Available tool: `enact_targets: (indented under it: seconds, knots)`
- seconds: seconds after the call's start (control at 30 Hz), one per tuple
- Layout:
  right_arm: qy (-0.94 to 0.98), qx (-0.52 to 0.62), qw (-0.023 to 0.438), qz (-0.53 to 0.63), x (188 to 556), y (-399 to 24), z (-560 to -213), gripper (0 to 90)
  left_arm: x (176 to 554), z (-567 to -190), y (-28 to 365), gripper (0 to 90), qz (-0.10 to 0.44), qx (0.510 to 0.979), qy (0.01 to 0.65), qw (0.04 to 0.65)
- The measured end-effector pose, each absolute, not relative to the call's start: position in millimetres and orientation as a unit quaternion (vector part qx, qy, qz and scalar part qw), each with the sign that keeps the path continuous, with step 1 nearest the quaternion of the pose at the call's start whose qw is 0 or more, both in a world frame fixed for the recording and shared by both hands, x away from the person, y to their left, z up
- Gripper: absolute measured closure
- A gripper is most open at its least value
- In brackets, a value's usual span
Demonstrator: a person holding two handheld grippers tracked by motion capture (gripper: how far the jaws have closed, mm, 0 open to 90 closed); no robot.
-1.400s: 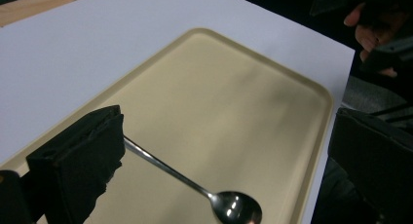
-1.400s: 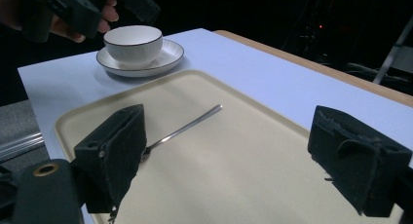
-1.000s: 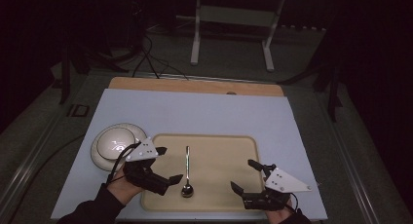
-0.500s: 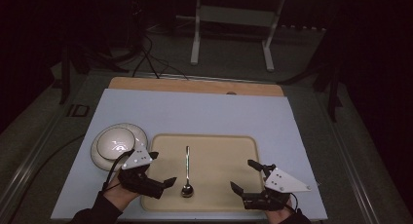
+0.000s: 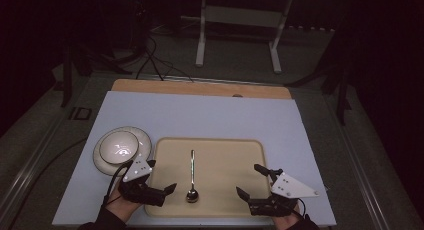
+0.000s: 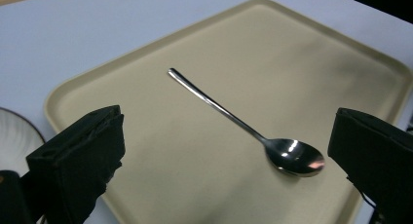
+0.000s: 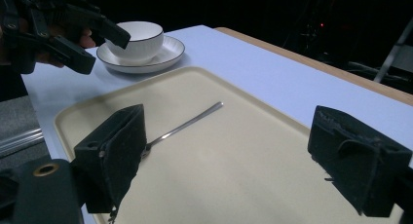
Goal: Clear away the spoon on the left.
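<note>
While jaws gape, spoon [image 6: 229,118] lies btwn left gripper [image 6: 229,156] tips.

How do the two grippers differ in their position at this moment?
The left gripper is near the spoon, at the tray's left edge beside the cup and saucer; the right gripper is at the tray's right edge, farther from the spoon. The left one's jaws point across the tray; the right one's angle more away from the person. Both are open and hold nothing.
</note>
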State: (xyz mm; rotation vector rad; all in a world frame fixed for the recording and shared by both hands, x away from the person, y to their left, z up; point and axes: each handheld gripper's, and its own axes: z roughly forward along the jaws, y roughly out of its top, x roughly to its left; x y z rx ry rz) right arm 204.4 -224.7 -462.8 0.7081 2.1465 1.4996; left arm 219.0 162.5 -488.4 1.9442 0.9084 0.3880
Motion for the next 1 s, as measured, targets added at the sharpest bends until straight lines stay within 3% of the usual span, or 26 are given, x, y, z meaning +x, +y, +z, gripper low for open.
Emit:
enact_targets:
  seconds: [1.0]
  knots:
    - [0.777, 0.26, 0.2, 0.536, 207.8, -224.6, -465.1, 14.3, 222.9, -508.6, 164.0, 0.8, 0.174, 0.77, 0.41, 0.457]
